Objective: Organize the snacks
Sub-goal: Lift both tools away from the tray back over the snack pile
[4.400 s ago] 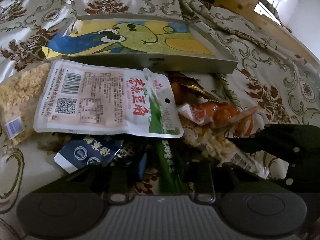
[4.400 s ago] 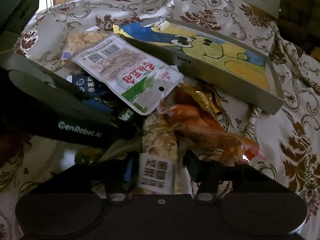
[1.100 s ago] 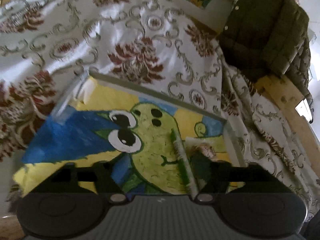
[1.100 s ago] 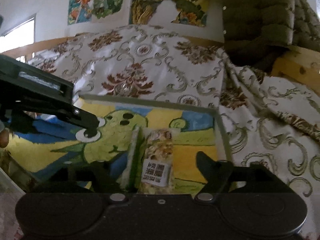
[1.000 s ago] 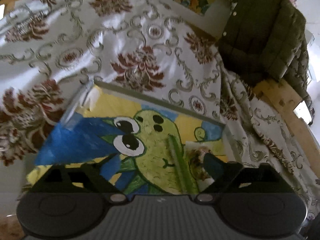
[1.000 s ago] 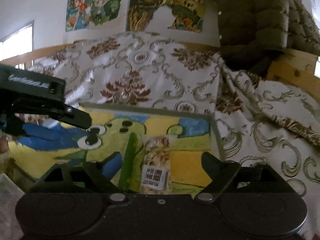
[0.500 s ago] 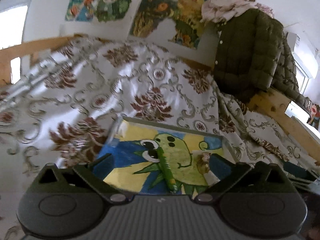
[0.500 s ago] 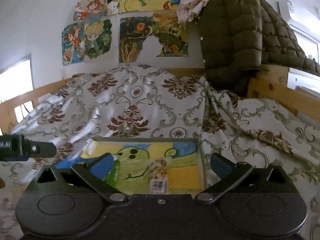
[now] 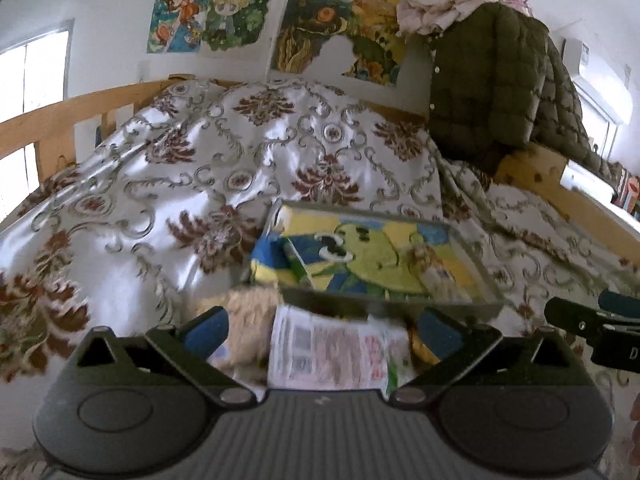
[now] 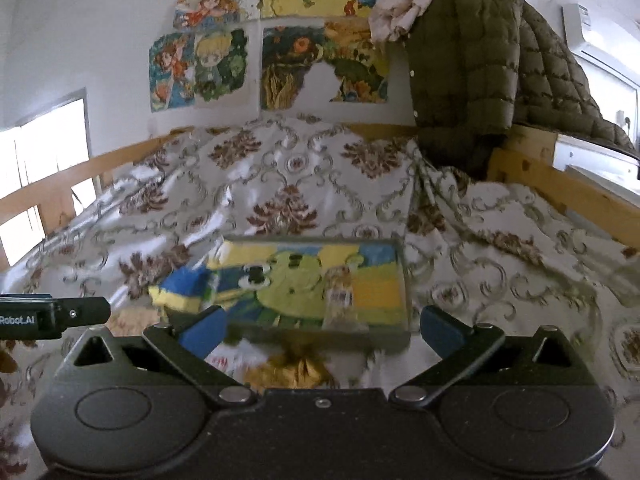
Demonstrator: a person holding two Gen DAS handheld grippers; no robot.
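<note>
Two snacks lie in the shallow grey tray, a rectangular box with low straight walls whose floor is a painted cartoon of a green creature on blue and yellow. A slim green stick packet lies along the left part of the floor, and a clear-wrapped crumbly cereal bar with a white label lies right of the creature's face, well apart from the stick. The tray sits on a glossy white bedspread patterned with brown flowers and grey scrolls. Outside the tray, just before its near wall, more snacks lie in a loose pile: a flat white pouch with a barcode and red print, a pale crumbly block to its left, and a crinkled golden wrapper. Both tools hang back from the tray with nothing in them. The left gripper has its blue-padded fingers spread as wide as they go, touching no snack, with the white pouch showing between them farther off. The right gripper is likewise splayed wide and empty, the tray's near wall and the golden wrapper framed between its fingers. A quilted olive jacket hangs over the wooden bed rail behind.
</note>
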